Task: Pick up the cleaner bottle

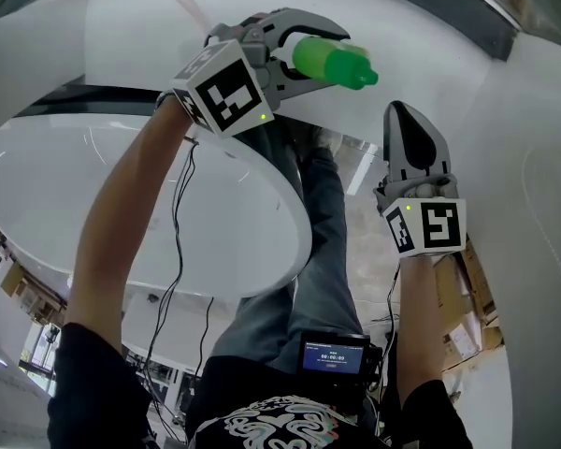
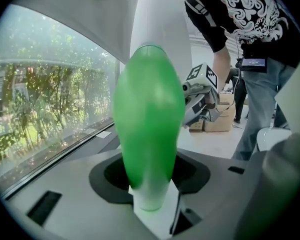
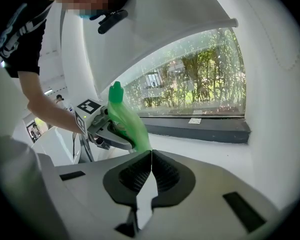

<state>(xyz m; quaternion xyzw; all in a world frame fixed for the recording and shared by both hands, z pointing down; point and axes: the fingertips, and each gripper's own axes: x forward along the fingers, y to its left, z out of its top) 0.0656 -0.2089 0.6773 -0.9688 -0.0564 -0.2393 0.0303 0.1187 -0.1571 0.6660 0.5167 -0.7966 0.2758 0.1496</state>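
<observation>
The cleaner bottle (image 1: 341, 64) is bright green with a paler green cap and lies sideways at the top of the head view. My left gripper (image 1: 310, 56) is shut around its body, one jaw curving over it and one under. In the left gripper view the bottle (image 2: 149, 119) fills the middle and hides the fingertips. From the right gripper view the bottle (image 3: 125, 116) is tilted, cap up, held clear of the white ledge by the left gripper (image 3: 121, 140). My right gripper (image 1: 413, 138) hangs to the right of it, apart, its jaws (image 3: 151, 156) shut on nothing.
A round white table (image 1: 122, 204) lies below the left arm. A white curved ledge (image 3: 205, 154) runs under a big window (image 3: 200, 79) with trees outside. Cardboard boxes (image 1: 467, 288) stand on the floor at the right. The person's jeans-clad legs (image 1: 309, 251) are in the middle.
</observation>
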